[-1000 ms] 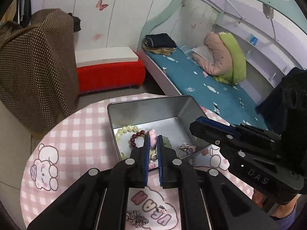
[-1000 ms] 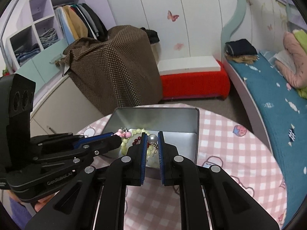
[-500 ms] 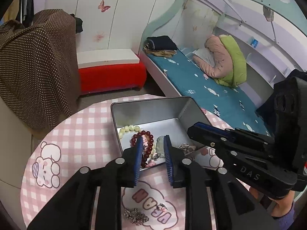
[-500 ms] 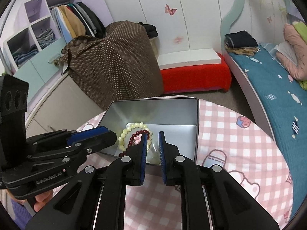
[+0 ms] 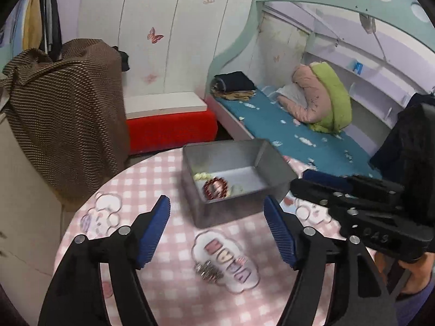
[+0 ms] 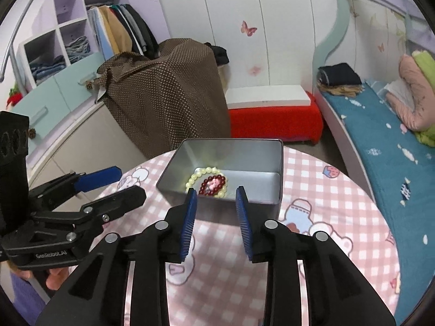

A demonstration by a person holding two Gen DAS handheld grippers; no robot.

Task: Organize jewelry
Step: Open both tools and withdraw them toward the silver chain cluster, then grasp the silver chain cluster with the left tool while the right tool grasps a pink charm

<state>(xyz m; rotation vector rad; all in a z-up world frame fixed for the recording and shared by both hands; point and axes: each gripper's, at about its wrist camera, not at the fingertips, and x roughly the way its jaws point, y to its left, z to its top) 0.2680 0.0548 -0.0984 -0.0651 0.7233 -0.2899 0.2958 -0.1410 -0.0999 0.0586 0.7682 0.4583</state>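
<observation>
Metal tin (image 6: 272, 163) holds bracelets (image 6: 212, 183) | silver trinket (image 5: 208, 270) outside on tablecloth (image 5: 141, 179) | both grippers' jaws just spreading, empty

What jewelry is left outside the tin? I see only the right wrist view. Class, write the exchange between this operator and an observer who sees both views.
Observer: One silvery piece lies on the checked tablecloth, on a lettered cloud print, nearer the camera than the tin.
Operator: Is a gripper touching it?
Observer: No. The left gripper is clear of it. Its jaws have just been opening, with nothing between them.
Operator: Where is my own hand?
Observer: The hand holding the right gripper shows at the lower right, apart from the piece.
</observation>
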